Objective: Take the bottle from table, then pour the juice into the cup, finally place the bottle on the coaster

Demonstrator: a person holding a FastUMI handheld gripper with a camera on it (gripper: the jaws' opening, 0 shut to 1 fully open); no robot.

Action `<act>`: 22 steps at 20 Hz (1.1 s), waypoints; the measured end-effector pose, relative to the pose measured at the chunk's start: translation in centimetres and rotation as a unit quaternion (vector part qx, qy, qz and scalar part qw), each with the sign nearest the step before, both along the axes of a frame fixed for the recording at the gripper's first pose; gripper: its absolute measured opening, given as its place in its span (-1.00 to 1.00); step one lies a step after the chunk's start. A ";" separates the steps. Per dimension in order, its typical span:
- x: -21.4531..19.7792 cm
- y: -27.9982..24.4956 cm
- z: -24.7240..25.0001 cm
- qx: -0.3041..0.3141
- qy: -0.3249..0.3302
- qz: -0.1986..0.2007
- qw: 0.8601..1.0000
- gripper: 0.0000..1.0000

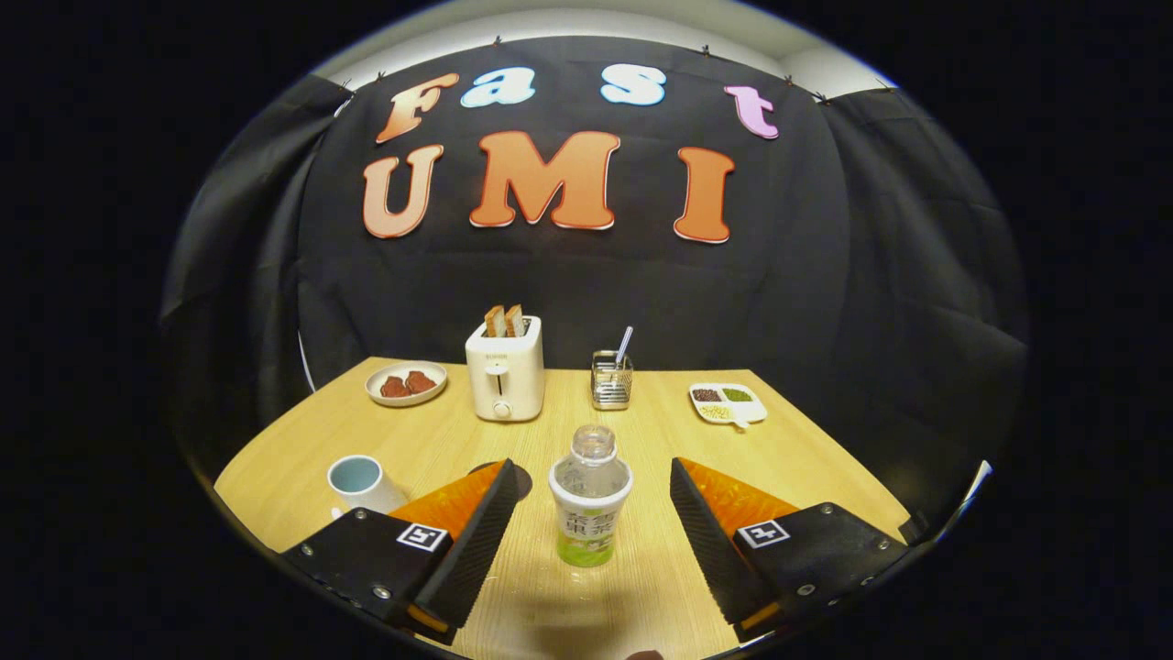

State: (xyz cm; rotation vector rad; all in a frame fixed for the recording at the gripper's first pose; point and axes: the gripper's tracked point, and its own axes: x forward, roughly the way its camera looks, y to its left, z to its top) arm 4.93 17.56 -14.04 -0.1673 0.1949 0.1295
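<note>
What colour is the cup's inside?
Pale blue inside the white cup, seen in the gripper view.

I see the clear, capless bottle (590, 500) with its green-and-white label standing upright between my spread tongs (586, 490), touching neither, the white cup (361, 484) with a pale blue inside upright left of the left finger, and the dark coaster (519, 479) peeking from behind that finger's tip.

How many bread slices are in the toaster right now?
2, side by side in the toaster's slots: left slice, right slice. The open gripper straddles the bottle, untouched.
</note>
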 end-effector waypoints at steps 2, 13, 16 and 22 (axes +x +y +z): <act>1.1 0.2 -1.9 -0.007 0.015 -0.006 1.000 0.99; 5.7 -1.0 -9.2 0.003 0.089 -0.042 0.995 1.00; 5.8 -0.1 -9.2 0.017 0.096 -0.040 0.994 0.64; 4.2 0.5 -8.4 0.004 0.118 -0.050 0.992 0.14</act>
